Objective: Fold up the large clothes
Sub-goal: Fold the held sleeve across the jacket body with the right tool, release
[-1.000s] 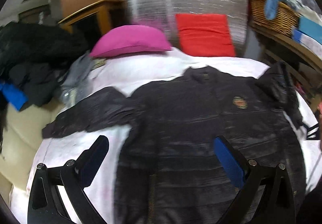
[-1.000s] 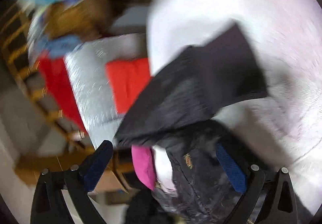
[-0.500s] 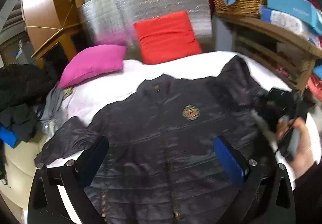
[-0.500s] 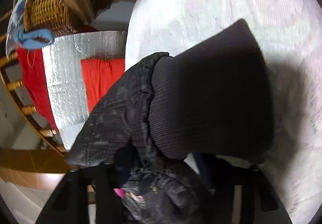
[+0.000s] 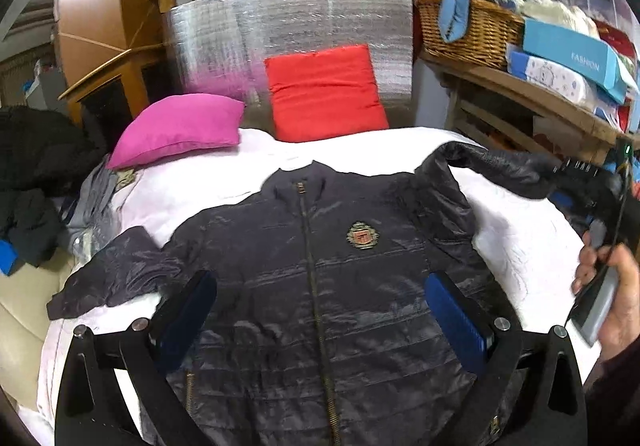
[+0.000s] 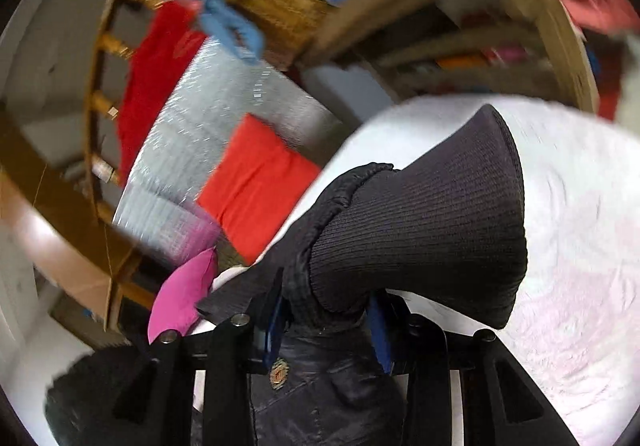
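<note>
**Jacket sleeve pinched and raised off the bed**

On the white bed (image 5: 360,149), a dark quilted jacket (image 5: 320,266) lies face up and zipped, its collar toward the head end where a pink pillow (image 5: 180,129) and a red cushion (image 5: 324,93) sit against a silver padded board (image 5: 288,17). The badge (image 5: 362,236) shows on the chest. One sleeve lies flat toward the bed's left edge, near a heap of dark clothes (image 5: 32,173) just off that side.

The left gripper (image 5: 320,318) hangs over the jacket's lower body with its jaws spread wide and nothing between them.

The right gripper (image 6: 324,326) has just been closing, and its blue pads now pinch the other sleeve just behind the ribbed cuff (image 6: 432,230), which flares out beyond the fingers. In the left view that sleeve (image 5: 500,165) stretches up off the bed toward the right edge, where a hand (image 5: 612,298) holds the gripper's handle. A wicker basket (image 5: 472,29) stands on the wooden shelf (image 5: 540,89) beyond that edge.
</note>
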Demonstrator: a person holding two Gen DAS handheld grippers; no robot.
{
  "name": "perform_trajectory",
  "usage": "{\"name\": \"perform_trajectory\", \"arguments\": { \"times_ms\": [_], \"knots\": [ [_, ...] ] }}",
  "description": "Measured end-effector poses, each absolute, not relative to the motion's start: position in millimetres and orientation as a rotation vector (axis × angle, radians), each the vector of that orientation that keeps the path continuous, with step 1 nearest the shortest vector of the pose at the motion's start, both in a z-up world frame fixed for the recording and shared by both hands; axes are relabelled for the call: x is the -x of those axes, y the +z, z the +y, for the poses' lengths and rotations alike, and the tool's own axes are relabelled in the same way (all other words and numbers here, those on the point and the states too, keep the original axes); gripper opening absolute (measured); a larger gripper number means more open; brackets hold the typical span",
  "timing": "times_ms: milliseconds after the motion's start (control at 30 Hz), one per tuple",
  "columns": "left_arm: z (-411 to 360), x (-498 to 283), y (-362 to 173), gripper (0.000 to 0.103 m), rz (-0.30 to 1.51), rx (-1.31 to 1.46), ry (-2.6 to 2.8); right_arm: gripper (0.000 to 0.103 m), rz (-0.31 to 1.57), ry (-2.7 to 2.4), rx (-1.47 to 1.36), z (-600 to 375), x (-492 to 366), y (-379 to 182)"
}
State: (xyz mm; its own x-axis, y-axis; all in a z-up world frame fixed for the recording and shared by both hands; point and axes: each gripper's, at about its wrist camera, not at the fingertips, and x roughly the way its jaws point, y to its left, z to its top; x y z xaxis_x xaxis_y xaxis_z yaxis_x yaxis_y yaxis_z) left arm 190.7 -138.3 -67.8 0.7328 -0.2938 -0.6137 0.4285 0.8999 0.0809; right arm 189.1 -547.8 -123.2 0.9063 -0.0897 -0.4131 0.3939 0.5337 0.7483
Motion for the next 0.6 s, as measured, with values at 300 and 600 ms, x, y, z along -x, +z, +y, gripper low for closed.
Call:
{"name": "perform_trajectory", "arguments": {
  "times_ms": [300,600],
  "knots": [
    [-34.8,-192.5,-69.3,0.103,0.658,-0.151,-0.295,0.039,0.353,-0.133,-0.709,-435.9,-226.5,-37.5],
    [81.3,-194.3,-94.9,0.103,0.693,-0.064,-0.104,0.085,0.703,0.236,-0.67,-267.1,-328.4,-83.7]
  ]
}}
